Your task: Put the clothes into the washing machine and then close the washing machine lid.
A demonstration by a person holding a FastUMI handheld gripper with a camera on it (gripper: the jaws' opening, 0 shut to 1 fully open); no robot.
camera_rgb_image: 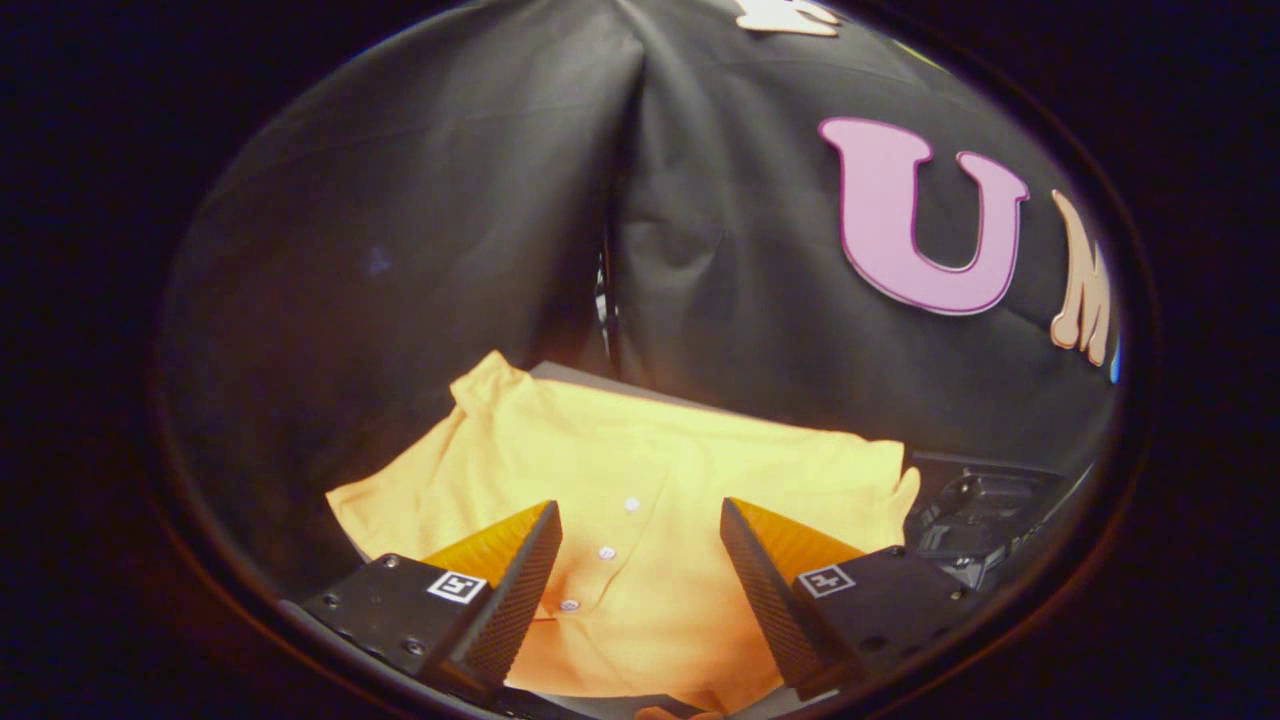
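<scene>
A yellow polo shirt (640,470) lies spread flat on a grey surface (575,373), its row of white buttons (606,552) running between my fingers. My gripper (640,515) hovers over the shirt's button placket with its two fingers wide apart and nothing pinched between them. The shirt's cloth shows in the gap and extends beyond both fingertips. I cannot tell whether the fingers touch the fabric.
To the right of the shirt sits a dark machine part (985,515) with black moulded shapes. The black cloth wall (400,250) hangs close behind the shirt, with a fold at the corner.
</scene>
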